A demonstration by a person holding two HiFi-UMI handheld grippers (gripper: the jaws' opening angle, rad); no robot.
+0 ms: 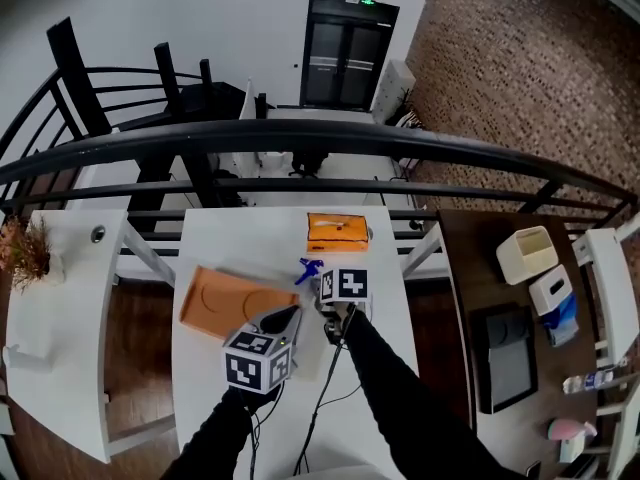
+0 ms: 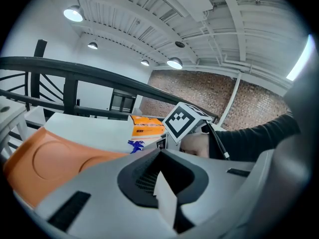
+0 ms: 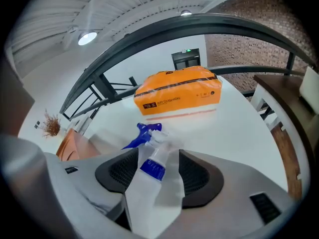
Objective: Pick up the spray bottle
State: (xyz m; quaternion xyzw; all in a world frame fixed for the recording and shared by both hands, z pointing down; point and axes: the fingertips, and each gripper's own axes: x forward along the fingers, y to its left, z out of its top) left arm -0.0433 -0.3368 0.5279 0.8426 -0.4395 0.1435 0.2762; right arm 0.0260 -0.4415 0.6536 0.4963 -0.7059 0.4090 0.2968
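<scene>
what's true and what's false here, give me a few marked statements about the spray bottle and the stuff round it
1. The spray bottle is between the jaws of the right gripper. True.
2. The orange package lies on a dark wooden table. False: it lies on the white table.
3. The bottle's trigger is blue. True.
4. In the head view the orange tray lies to the right of the bottle. False: it lies to its left.

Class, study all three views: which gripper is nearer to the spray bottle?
Right. The right gripper has the spray bottle between its open jaws; the left gripper is apart from the bottle, nearer the person, by the orange tray.
</scene>
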